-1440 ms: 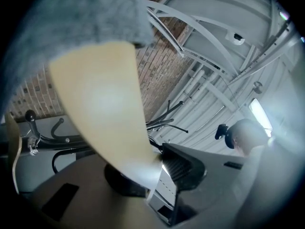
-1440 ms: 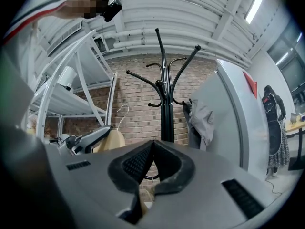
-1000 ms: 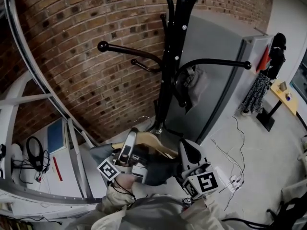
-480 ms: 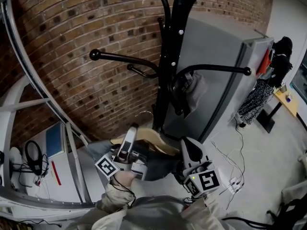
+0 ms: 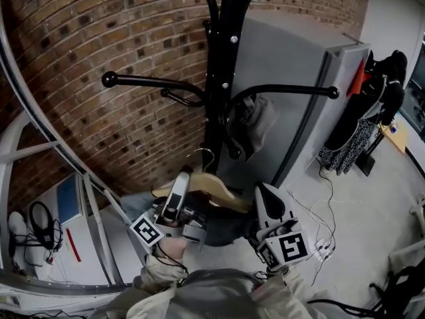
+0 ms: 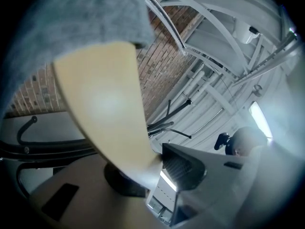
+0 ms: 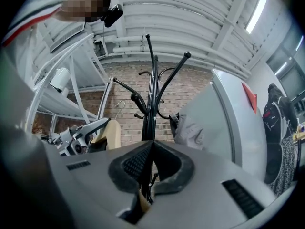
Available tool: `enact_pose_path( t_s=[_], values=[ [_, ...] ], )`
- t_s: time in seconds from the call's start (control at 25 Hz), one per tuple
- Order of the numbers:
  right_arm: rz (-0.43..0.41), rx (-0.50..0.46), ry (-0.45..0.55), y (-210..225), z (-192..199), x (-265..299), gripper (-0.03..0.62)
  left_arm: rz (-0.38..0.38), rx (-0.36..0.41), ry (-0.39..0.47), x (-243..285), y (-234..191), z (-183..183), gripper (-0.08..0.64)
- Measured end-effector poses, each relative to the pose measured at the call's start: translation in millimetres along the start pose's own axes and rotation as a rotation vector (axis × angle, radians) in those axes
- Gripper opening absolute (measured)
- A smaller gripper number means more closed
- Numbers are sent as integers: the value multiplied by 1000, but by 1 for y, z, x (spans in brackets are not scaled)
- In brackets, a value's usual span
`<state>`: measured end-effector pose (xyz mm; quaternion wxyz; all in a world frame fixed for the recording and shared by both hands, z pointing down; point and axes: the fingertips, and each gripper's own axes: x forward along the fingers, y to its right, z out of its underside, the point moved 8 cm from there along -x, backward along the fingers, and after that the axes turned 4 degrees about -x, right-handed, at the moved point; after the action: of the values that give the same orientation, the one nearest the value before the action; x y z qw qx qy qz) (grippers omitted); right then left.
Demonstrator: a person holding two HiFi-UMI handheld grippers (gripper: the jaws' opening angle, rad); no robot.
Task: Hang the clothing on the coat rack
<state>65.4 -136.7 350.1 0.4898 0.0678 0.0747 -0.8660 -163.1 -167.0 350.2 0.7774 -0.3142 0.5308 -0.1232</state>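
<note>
While left gripper [image 5: 182,181] fingers pinch the hanger [image 5: 216,186], its hook [image 5: 202,153] points up beneath the coat rack [image 5: 216,78]'s arm; right gripper [image 5: 265,201] fingers press together.

The coat rack [image 5: 216,78] is black against a red-brown brick wall [image 5: 133,38]. The hanger [image 5: 212,186] is pale wood, and the clothing [image 5: 224,232] seems grey-blue.

Glossy black metal coat rack [image 5: 216,78], smooth pale wooden hanger [image 5: 216,186], fuzzy grey clothing [image 6: 95,13], rough brick wall [image 5: 133,38]
</note>
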Motion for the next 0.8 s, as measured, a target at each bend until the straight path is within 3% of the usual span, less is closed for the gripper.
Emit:
enact_pose_path(
  t_s=[0.36, 0.8],
  values=[
    [66, -25, -9, 15, -2, -16, 23, 10, -66, -10, 2, -10, 23, 104],
    [99, -46, -5, 28, -10, -27, 23, 50, -65, -52, 19, -6, 39, 104]
  ],
)
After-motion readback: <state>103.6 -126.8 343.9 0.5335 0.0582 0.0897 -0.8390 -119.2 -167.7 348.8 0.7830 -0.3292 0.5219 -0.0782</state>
